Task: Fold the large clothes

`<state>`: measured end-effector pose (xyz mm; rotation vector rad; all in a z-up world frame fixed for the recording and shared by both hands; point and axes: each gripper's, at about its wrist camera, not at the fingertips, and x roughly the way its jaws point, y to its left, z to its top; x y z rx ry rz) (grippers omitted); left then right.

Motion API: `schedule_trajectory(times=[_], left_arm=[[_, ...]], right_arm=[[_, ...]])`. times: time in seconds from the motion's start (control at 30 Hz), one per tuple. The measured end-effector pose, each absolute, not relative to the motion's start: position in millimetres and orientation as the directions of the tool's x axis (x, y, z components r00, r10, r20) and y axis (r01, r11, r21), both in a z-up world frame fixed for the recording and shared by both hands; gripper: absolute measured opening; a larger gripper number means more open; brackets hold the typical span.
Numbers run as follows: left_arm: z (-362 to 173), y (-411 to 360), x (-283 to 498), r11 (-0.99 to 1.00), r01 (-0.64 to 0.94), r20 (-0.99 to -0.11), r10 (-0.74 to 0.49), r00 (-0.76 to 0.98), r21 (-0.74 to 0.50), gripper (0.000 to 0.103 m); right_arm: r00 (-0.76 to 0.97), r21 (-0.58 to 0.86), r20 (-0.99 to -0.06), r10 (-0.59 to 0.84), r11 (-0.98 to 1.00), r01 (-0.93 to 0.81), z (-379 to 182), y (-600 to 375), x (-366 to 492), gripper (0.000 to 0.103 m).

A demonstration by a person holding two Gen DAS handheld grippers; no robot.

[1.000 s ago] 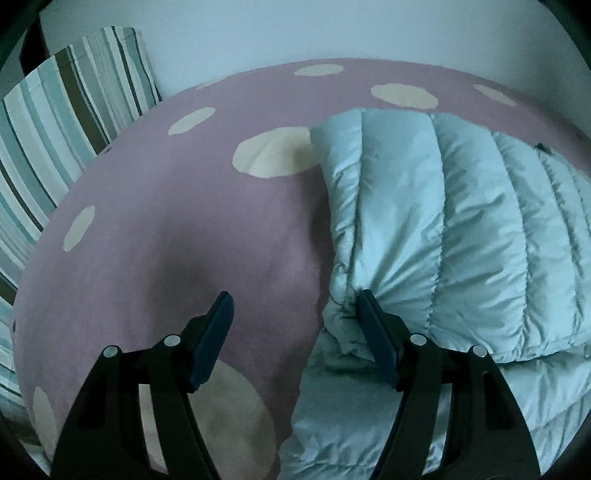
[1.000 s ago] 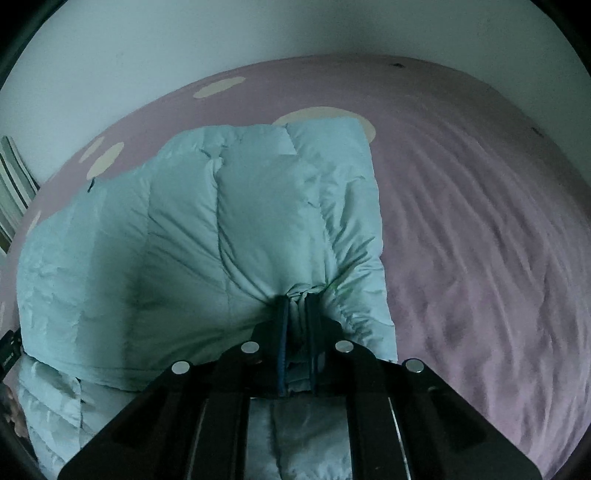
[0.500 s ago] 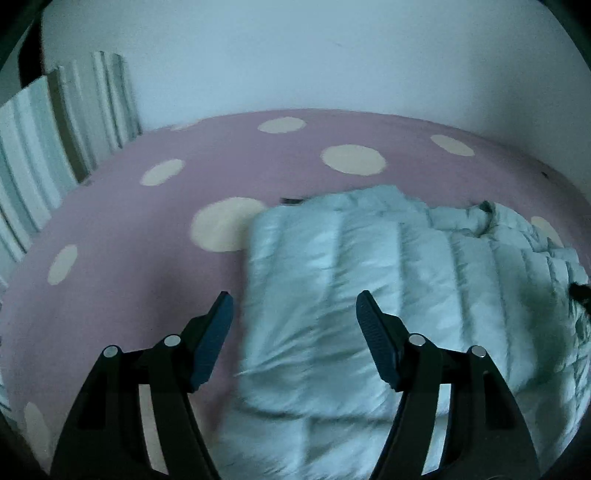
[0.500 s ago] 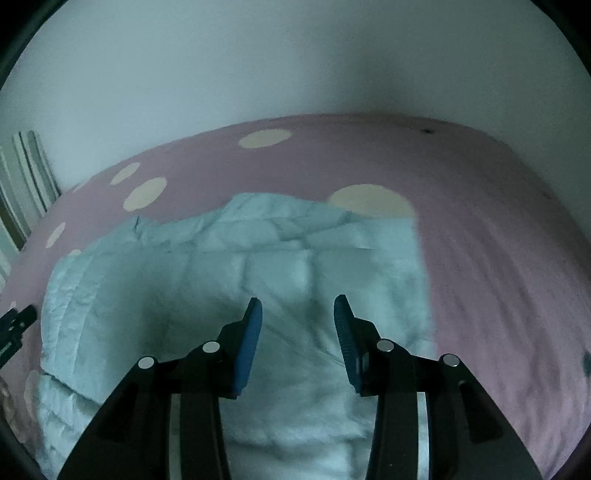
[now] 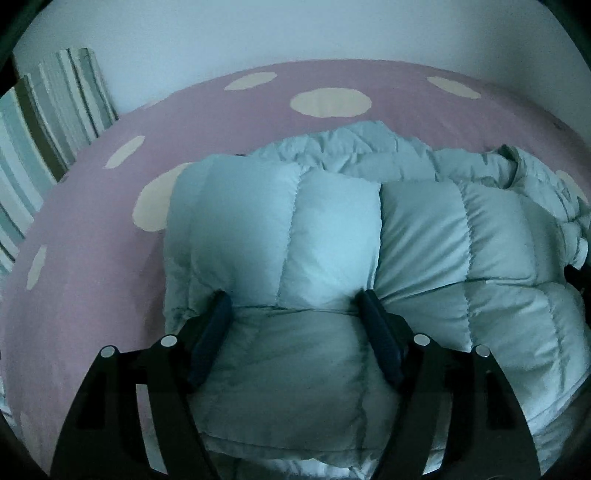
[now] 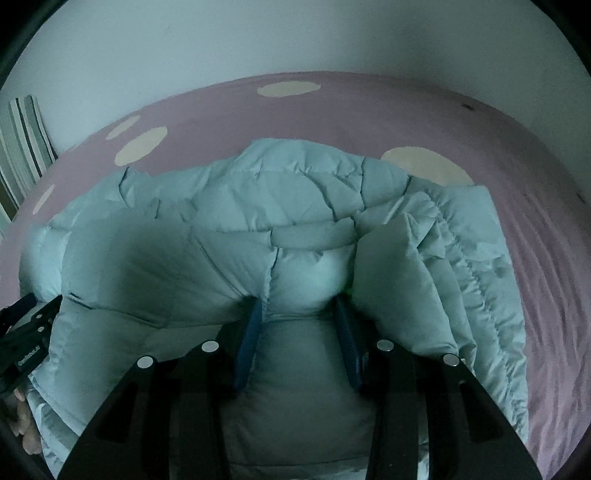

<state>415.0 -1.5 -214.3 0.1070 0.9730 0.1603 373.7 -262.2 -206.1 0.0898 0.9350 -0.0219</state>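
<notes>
A pale blue quilted puffer jacket (image 5: 332, 240) lies folded on a pink bed sheet with cream dots (image 5: 110, 258). My left gripper (image 5: 293, 302) is open, its fingers pressed down on the jacket's near left part. The jacket also fills the right wrist view (image 6: 229, 258), with its collar strip in the middle. My right gripper (image 6: 297, 308) is open, its blue pads pushed into the puffy fabric on either side of a bulge. Neither gripper pinches the cloth. The left gripper's body shows at the left edge of the right wrist view (image 6: 22, 332).
A striped cushion (image 5: 40, 129) leans at the bed's far left, also seen in the right wrist view (image 6: 22, 144). A pale wall (image 5: 295, 33) runs behind the bed. Bare pink sheet (image 6: 546, 258) lies to the right of the jacket.
My right gripper let go of the jacket and opened. Both grippers lifted back, then came down onto the folded jacket, fingers pressed into it.
</notes>
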Motion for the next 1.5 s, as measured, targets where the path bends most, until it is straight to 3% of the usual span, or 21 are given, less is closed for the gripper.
schedule_trajectory(times=[0.13, 0.27, 0.43, 0.63, 0.8, 0.97, 1.1, 1.23, 1.43, 1.5], left_arm=[[-188.0, -3.0, 391.6, 0.987, -0.117, -0.783, 0.161, 0.601, 0.113, 0.071], [-183.1, -23.6, 373.3, 0.998, -0.044, -0.771, 0.066, 0.633, 0.049, 0.072], [-216.5, -46.7, 380.7, 0.987, 0.015, -0.809, 0.125, 0.575, 0.163, 0.073], [-225.1, -47.9, 383.3, 0.984, 0.016, -0.803, 0.135, 0.581, 0.178, 0.073], [-198.7, -32.4, 368.1, 0.994, 0.000, -0.796, 0.088, 0.599, 0.109, 0.073], [-185.4, 1.5, 360.8, 0.985, -0.113, -0.766, 0.174, 0.618, 0.133, 0.074], [-204.2, 33.6, 365.2, 0.970, -0.188, -0.799, 0.234, 0.553, 0.153, 0.075], [-223.6, 47.1, 375.9, 0.981, -0.175, -0.854, 0.162, 0.494, 0.085, 0.080], [-194.7, 54.0, 342.3, 0.985, -0.144, -0.826, 0.156, 0.541, 0.092, 0.080], [-186.3, 60.8, 313.4, 0.988, -0.121, -0.809, 0.148, 0.569, 0.096, 0.080]], right_arm=[[0.645, 0.105, -0.762, 0.058, 0.994, 0.035, -180.0, -254.2, 354.4, 0.042], [0.653, 0.102, -0.749, 0.113, 0.993, -0.055, -175.1, -228.6, 334.9, 0.042], [0.591, 0.034, -0.803, 0.078, 0.996, -0.086, -212.8, -207.8, 339.8, 0.042], [0.590, 0.031, -0.804, 0.076, 0.996, -0.086, -217.3, -209.5, 341.1, 0.042], [0.622, 0.066, -0.778, 0.093, 0.996, -0.067, -192.5, -222.8, 322.6, 0.048], [0.660, 0.041, -0.751, 0.028, 0.999, 0.004, -182.5, -251.1, 312.8, 0.052], [0.635, 0.056, -0.772, -0.015, 0.994, 0.092, -190.4, -282.2, 310.3, 0.053], [0.585, 0.090, -0.811, 0.016, 0.991, 0.098, -212.6, -292.2, 320.4, 0.053], [0.618, 0.112, -0.785, 0.032, 0.990, 0.091, -182.9, -303.3, 293.7, 0.055], [0.630, 0.094, -0.777, 0.010, 0.991, 0.100, -173.5, -314.2, 269.4, 0.060]])
